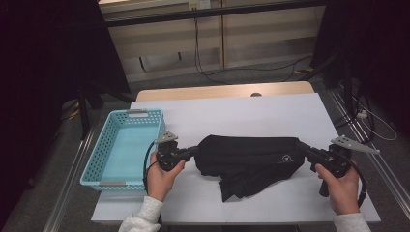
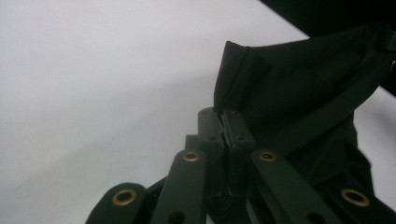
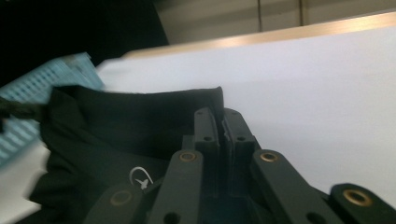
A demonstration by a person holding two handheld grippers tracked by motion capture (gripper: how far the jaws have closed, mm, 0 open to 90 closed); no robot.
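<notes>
A black garment [image 1: 249, 157] with a small white logo lies across the white table [image 1: 241, 111], pulled out between both grippers. My left gripper [image 1: 196, 151] is shut on its left end, and my right gripper [image 1: 300, 145] is shut on its right end. In the left gripper view the jaws [image 2: 223, 116] press together on a folded edge of the cloth [image 2: 299, 84], which hangs off to the right. In the right gripper view the jaws [image 3: 220, 116] pinch the garment's top edge [image 3: 121, 130]. A loose flap droops toward the table's front edge.
A light blue plastic basket [image 1: 93, 166] stands at the table's left side, just beyond my left hand, and it also appears in the right gripper view [image 3: 42, 84]. A wooden strip [image 1: 222, 91] borders the table's far edge. Cables lie on the floor behind.
</notes>
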